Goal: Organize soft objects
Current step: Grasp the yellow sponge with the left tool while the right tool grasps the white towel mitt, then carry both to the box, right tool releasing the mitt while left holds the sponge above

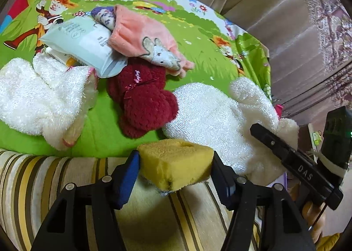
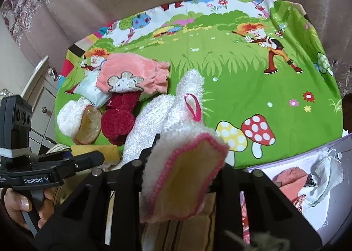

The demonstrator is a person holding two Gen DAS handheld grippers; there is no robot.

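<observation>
Left gripper (image 1: 176, 163) pinches yellow foam sponge block (image 1: 176, 160), right gripper (image 2: 182, 163) clamps white terry mitt with pink trim (image 2: 184, 163), likely both lifted for sorting.

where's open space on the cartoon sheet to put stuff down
Free: the green sheet right of the white mitt, up to the printed mushrooms. Crowded: the left, where the pink cloth, wipes pack, red plush and other mitt pile.
</observation>
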